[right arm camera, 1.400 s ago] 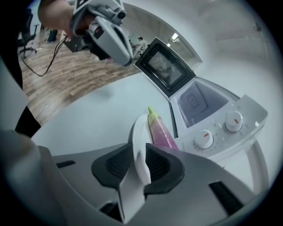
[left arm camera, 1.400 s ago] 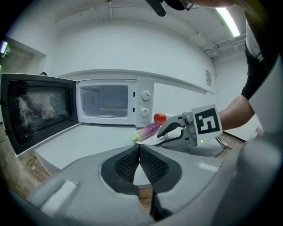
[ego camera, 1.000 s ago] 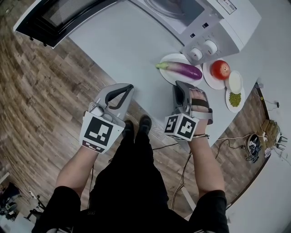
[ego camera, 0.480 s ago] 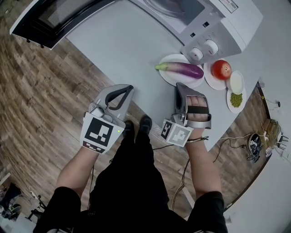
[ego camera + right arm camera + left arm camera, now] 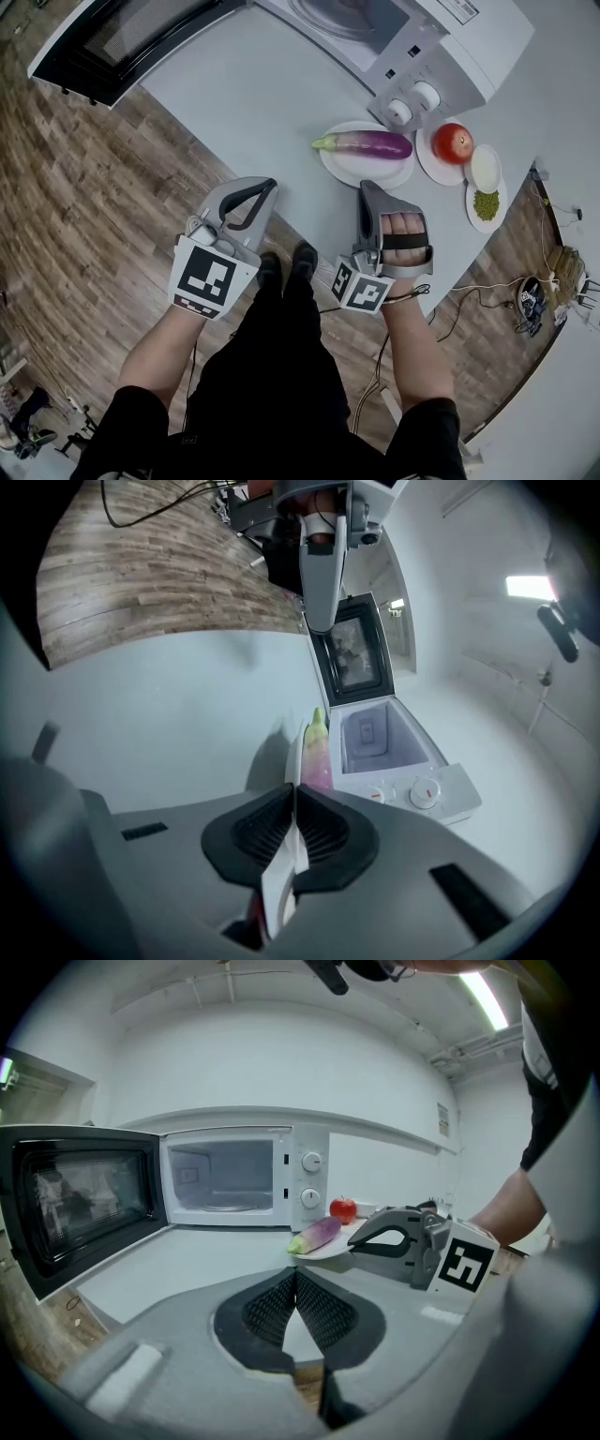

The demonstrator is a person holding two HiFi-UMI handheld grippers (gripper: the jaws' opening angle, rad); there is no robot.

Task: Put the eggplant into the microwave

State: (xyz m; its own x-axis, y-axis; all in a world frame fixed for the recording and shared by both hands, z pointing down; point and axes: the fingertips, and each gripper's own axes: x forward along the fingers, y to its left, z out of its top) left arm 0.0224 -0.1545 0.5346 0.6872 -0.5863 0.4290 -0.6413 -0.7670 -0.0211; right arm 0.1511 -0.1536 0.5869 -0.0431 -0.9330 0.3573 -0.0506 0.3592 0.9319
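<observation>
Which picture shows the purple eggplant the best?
The head view: the whole eggplant lies in plain sight on its plate. The left gripper view shows it small and far off. The right gripper view shows only its green end and some purple.

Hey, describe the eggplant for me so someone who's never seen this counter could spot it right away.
Find the white microwave standing open on the pale counter. In front of its two knobs is the largest white plate, and the eggplant lies across it. It is long and purple with a green stem end, unlike the round red tomato beside it.
</observation>
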